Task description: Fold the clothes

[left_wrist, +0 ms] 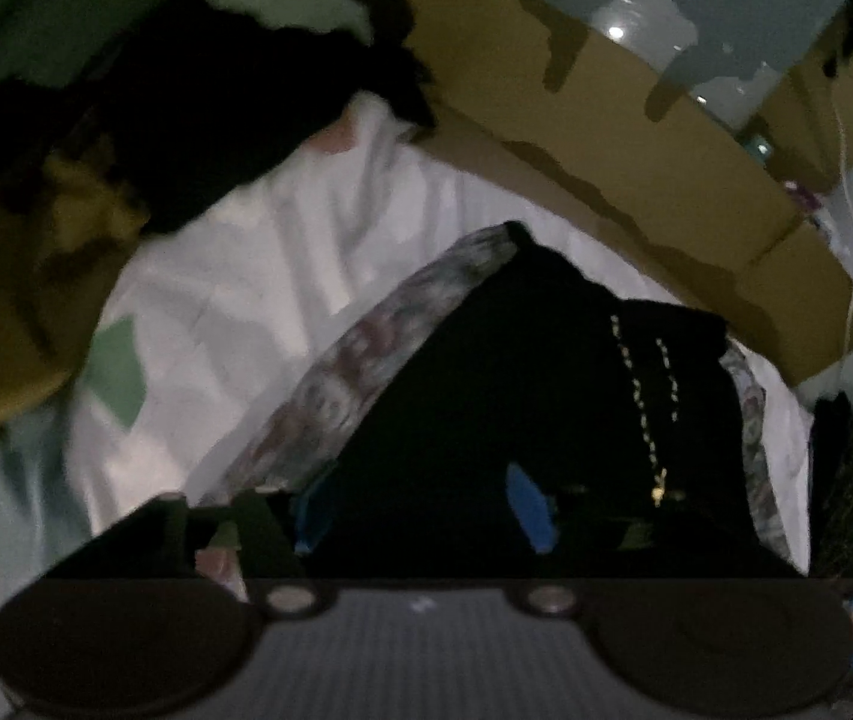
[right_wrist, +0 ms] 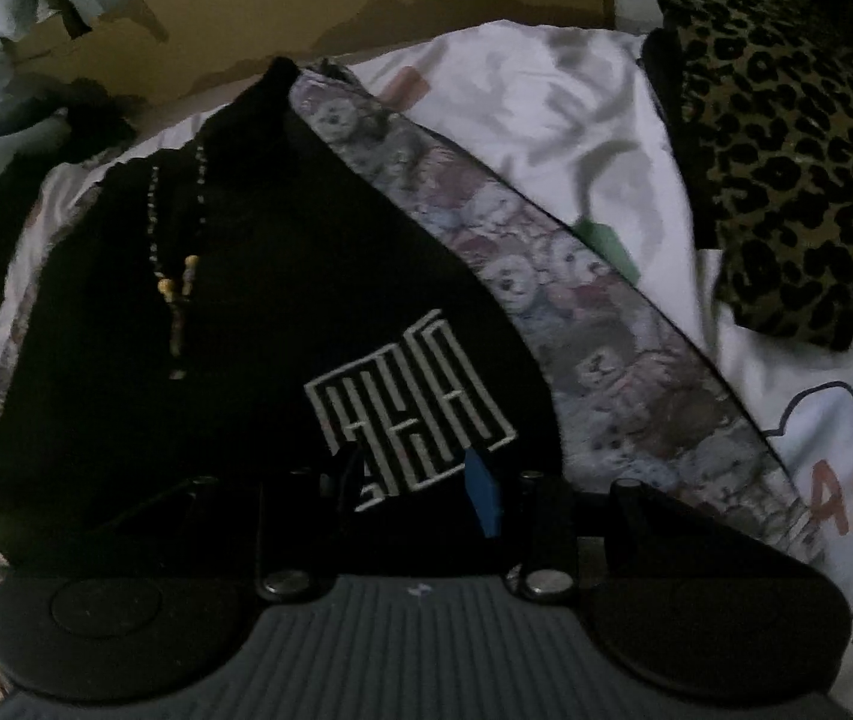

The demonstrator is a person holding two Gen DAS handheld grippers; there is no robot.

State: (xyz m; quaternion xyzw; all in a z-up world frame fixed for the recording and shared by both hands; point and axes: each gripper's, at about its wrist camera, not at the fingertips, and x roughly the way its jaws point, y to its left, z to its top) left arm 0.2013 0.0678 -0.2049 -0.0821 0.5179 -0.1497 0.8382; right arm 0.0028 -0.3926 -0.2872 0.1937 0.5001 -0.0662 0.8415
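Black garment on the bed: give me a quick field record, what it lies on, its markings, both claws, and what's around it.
garment: black garment, spread out
lies on: teddy-bear print cloth, over a white sheet
markings: pale maze-like logo; beaded drawstrings
left claw: open over the black fabric, no grip seen
right claw: open over the logo, no grip seen
nearby: leopard-print pillow; cardboard box
image quality: dim, blurred

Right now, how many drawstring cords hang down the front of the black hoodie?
2. Both cords run side by side down the black hoodie to the left of its white logo, ending in yellowish tips. None seem hidden.
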